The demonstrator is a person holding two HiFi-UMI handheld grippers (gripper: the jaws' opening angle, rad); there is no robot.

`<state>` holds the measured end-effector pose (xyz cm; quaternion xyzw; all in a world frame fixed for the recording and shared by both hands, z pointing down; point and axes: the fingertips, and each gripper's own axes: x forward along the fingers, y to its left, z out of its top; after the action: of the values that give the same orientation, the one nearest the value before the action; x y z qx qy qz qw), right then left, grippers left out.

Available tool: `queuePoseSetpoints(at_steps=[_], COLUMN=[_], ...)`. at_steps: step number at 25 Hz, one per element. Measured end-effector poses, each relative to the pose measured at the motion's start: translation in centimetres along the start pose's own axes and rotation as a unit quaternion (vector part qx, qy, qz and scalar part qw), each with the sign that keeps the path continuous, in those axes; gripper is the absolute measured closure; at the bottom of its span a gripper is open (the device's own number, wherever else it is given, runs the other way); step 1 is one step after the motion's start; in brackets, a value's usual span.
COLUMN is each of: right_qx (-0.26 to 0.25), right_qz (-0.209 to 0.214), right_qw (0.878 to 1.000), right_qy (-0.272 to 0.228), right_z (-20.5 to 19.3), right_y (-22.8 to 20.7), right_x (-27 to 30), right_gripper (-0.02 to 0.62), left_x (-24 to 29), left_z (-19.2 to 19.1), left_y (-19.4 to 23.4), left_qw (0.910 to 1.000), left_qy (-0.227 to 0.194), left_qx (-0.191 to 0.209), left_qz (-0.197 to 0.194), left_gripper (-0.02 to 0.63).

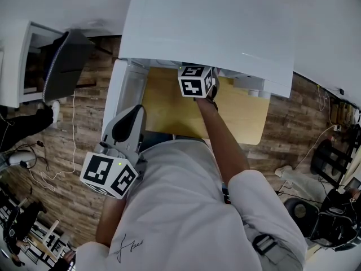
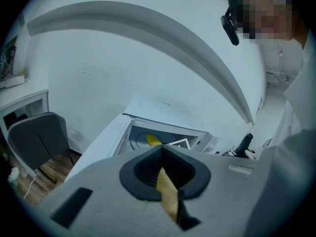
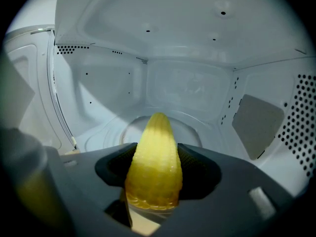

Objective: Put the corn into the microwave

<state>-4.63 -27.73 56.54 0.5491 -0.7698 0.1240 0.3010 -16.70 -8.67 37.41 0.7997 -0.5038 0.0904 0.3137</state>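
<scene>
the right gripper is clamped on the corn, holding it inside the open microwave, over the turntable's near edge. the left gripper hangs outside, jaws together, empty. setting down and release likely remain.

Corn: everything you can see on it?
The corn is a yellow, tapered cob with rows of glossy, plastic-looking kernels, no husk. It points tip-first into the open white microwave, over the glass turntable, seemingly not set down. The right gripper is clamped on its thicker half, dark jaws on both sides; nothing else visibly touches it.
</scene>
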Motion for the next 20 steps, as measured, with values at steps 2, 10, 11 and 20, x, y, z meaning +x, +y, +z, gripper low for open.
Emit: queuePoseSetpoints(at_steps=[2, 10, 11, 20], right_qx=[0.003, 0.011, 0.012, 0.022], right_qz=[0.0, 0.009, 0.011, 0.02], right_qw=[1.0, 1.0, 1.0, 0.999], right_qy=[0.002, -0.001, -0.003, -0.014], right_z=[0.0, -0.2, -0.1, 0.6], right_y=[0.0, -0.3, -0.2, -0.3], right_x=[0.0, -0.1, -0.2, -1.3], right_gripper=[0.328, 0.292, 0.29, 0.284], left_x=[0.0, -0.1, -0.1, 0.1], left_z=[0.0, -0.2, -0.2, -0.2], left_y=[-0.1, -0.1, -0.1, -0.8], left_qw=[1.0, 1.0, 1.0, 0.9999], left_qy=[0.0, -0.002, -0.002, -0.001], left_qx=[0.0, -0.001, -0.001, 0.001], left_qz=[-0.001, -0.001, -0.002, -0.01], left_gripper=[0.609, 0.609, 0.609, 0.609])
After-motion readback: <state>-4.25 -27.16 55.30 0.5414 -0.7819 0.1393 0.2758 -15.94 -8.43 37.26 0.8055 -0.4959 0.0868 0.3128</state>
